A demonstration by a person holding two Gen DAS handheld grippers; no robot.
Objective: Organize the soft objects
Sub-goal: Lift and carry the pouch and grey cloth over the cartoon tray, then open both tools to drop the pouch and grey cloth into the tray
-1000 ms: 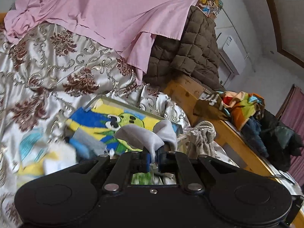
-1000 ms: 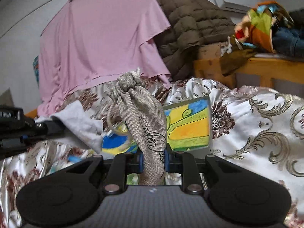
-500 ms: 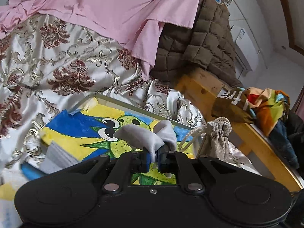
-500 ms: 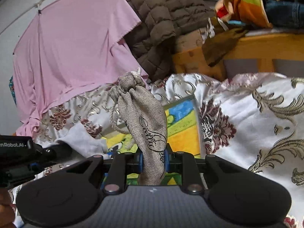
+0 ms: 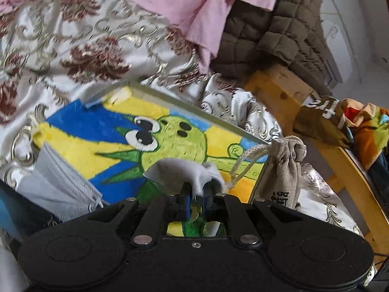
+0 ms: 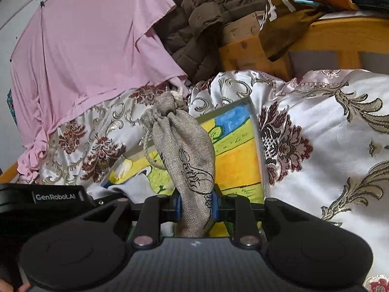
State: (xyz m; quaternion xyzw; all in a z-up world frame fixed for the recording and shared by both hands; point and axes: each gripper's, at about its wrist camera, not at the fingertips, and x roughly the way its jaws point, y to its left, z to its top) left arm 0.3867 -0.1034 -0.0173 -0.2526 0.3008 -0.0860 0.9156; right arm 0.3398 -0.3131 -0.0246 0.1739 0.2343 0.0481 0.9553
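Note:
My left gripper (image 5: 196,200) is shut on a small grey cloth (image 5: 184,172), held just above a shallow tray (image 5: 194,108) painted with a green cartoon creature on yellow and blue. My right gripper (image 6: 195,205) is shut on a burlap drawstring pouch (image 6: 184,150), held upright over the tray's right end (image 6: 257,146). The pouch also shows in the left wrist view (image 5: 284,170), at the tray's right edge. The left gripper's body (image 6: 43,198) shows at the left of the right wrist view. A grey face mask (image 5: 58,180) lies at the tray's left end.
The tray rests on a silver bedspread with maroon flowers (image 5: 73,48). A pink sheet (image 6: 85,48) and a brown quilted jacket (image 5: 274,29) hang behind. A wooden bed frame (image 5: 316,126) with piled clothes (image 5: 364,126) runs along the right.
Both grippers have moved forward and down toward the tray, which now fills more of both views. The pouch has come closer to the tray's right edge. Both grips are unchanged.

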